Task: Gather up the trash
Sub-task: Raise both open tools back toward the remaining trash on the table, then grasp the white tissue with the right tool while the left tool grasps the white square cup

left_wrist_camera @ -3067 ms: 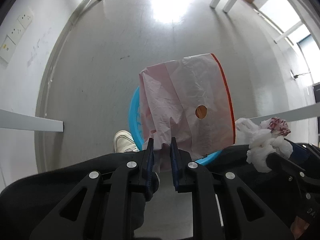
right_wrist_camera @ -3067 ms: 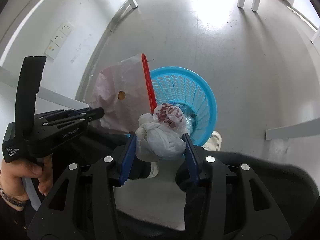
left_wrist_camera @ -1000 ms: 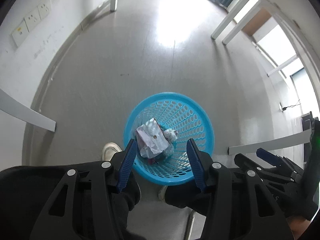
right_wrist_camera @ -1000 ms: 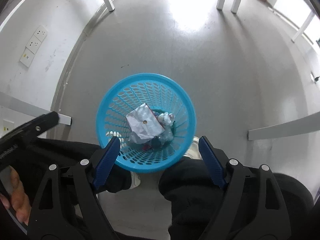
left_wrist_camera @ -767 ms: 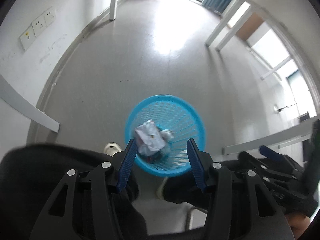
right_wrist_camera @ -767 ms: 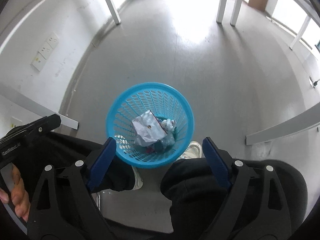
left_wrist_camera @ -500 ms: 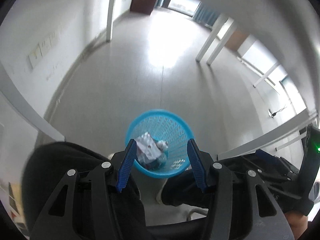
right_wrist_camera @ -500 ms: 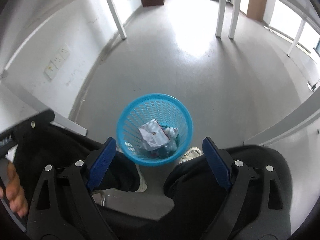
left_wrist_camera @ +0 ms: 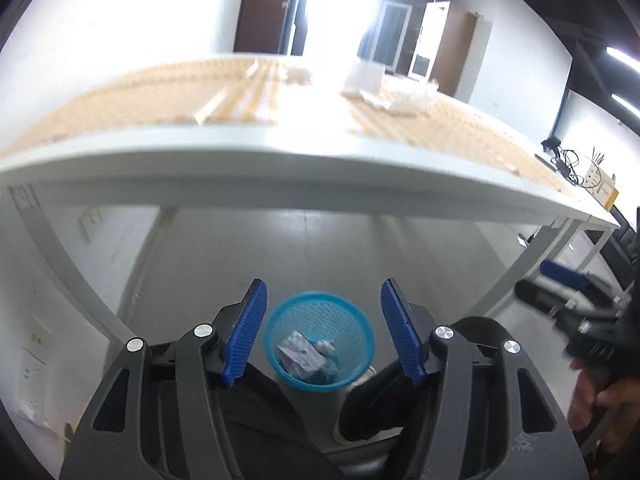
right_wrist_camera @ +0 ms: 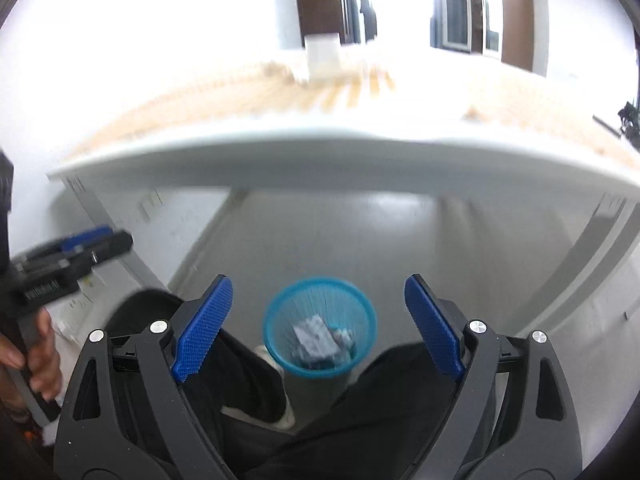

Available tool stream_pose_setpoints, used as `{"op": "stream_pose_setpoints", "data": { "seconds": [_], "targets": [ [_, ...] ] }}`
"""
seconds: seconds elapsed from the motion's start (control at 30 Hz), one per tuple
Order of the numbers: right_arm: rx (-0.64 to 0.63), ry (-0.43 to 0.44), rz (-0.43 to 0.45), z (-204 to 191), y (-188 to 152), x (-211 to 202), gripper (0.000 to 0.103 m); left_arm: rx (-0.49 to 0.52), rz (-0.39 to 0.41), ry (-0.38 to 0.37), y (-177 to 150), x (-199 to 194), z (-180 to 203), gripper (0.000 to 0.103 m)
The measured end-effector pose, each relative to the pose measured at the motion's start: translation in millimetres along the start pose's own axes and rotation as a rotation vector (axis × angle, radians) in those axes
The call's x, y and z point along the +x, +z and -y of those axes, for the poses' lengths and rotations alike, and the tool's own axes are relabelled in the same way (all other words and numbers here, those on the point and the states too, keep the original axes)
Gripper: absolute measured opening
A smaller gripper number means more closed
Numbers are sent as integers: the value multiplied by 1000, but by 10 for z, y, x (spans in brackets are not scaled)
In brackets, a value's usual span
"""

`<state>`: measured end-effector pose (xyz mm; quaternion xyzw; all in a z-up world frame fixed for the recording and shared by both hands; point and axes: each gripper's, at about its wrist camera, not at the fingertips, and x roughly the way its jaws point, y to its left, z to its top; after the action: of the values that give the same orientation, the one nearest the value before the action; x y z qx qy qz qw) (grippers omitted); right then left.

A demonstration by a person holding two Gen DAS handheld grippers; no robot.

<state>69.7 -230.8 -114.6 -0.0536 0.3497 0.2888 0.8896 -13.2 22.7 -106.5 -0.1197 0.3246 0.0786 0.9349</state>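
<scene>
A blue plastic basket [left_wrist_camera: 362, 328] stands on the floor below the table, between the person's legs; it also shows in the right wrist view [right_wrist_camera: 280, 320]. Inside lie a crumpled pale bag [left_wrist_camera: 298, 354] and other trash [right_wrist_camera: 316, 338]. My left gripper [left_wrist_camera: 322, 292] is open and empty, high above the basket. My right gripper [right_wrist_camera: 318, 286] is open wide and empty, also high above it. The left gripper shows at the left of the right wrist view [right_wrist_camera: 76, 248].
A white-edged table [left_wrist_camera: 280, 168] with a tan patterned cloth spans both views above the basket. A white box [left_wrist_camera: 366, 76] and crumpled white tissues [left_wrist_camera: 404, 96] lie on it. Table legs [left_wrist_camera: 532, 260] stand at the right. A cardboard box [left_wrist_camera: 600, 186] sits far right.
Both grippers let go of the bag and the tissue bundle, which now lie in the basket. Both have risen and tilted up, so the tabletop has come into view.
</scene>
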Motion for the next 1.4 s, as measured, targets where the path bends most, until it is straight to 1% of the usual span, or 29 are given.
{"op": "stream_pose_setpoints", "data": {
  "seconds": [0.17, 0.27, 0.37, 0.47, 0.57, 0.67, 0.8, 1.03, 1.07, 1.33, 1.4],
  "targets": [
    [12, 8, 93, -73, 298, -284, 83, 1, 58, 3, 148, -247, -37, 60],
    [14, 24, 108, -118, 445, -326, 83, 21, 90, 11, 282, -344, -3, 60],
    [27, 30, 146, -139, 566, -352, 79, 31, 126, 14, 441, -383, -1, 61],
    [23, 43, 129, -147, 676, -240, 76, 26, 148, -10, 593, -405, -37, 61],
    [28, 46, 112, -122, 799, -94, 76, -1, 149, -44, 760, -338, -129, 61],
    [21, 36, 101, -109, 910, 33, 74, 1, 147, -41, 915, -242, -195, 62],
    [23, 36, 87, -85, 1086, 251, 74, 1, 119, -40, 1089, -60, -264, 62],
    [40, 55, 46, -13, 1483, 642, 72, 13, 99, -59, 1322, 219, -200, 62],
    [40, 59, 33, -4, 1547, 715, 70, 17, 100, -58, 1362, 243, -188, 62],
    [25, 55, -44, 48, 1862, 1188, 68, 34, 110, -55, 1698, 388, -168, 63],
    [18, 60, -76, 68, 1970, 1333, 63, 26, 109, -59, 1781, 440, -188, 63]
  ]
}}
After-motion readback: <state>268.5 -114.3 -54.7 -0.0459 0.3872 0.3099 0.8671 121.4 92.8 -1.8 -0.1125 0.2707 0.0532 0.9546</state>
